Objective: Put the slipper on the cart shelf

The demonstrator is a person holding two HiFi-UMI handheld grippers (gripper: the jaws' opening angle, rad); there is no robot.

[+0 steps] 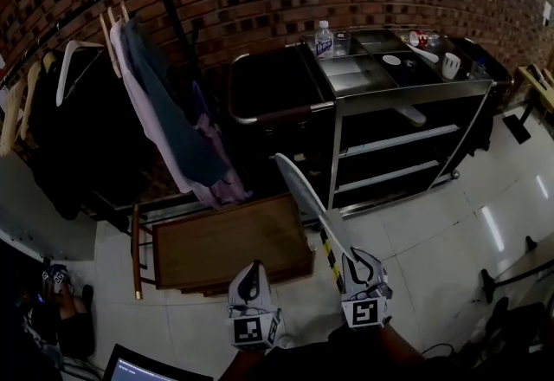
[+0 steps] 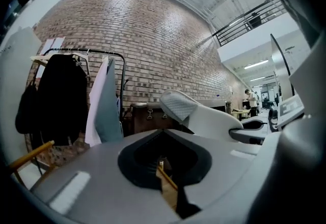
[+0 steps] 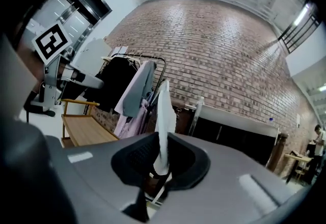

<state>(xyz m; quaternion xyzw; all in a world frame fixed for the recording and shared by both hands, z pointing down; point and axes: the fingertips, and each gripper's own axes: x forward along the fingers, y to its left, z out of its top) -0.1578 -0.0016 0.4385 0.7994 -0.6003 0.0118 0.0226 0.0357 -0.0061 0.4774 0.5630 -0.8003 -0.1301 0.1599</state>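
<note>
A white slipper (image 1: 303, 193) sticks up and to the left out of my right gripper (image 1: 342, 262), which is shut on its lower end. In the right gripper view the slipper (image 3: 164, 116) stands edge-on, pinched in the notch of the right gripper (image 3: 160, 167). My left gripper (image 1: 251, 277) is low in the head view beside the right one, shut with nothing in it (image 2: 163, 159). The left gripper view shows the slipper (image 2: 204, 116) from the side. The steel cart (image 1: 407, 92) stands ahead to the right, its shelves (image 1: 398, 141) facing me, well beyond both grippers.
On the cart top stand a water bottle (image 1: 324, 39) and a cup (image 1: 450, 65); a pale object (image 1: 414, 115) lies on its upper shelf. A clothes rack (image 1: 147, 85) with hanging garments fills the left. A low wooden bench (image 1: 229, 241) sits just ahead of my grippers.
</note>
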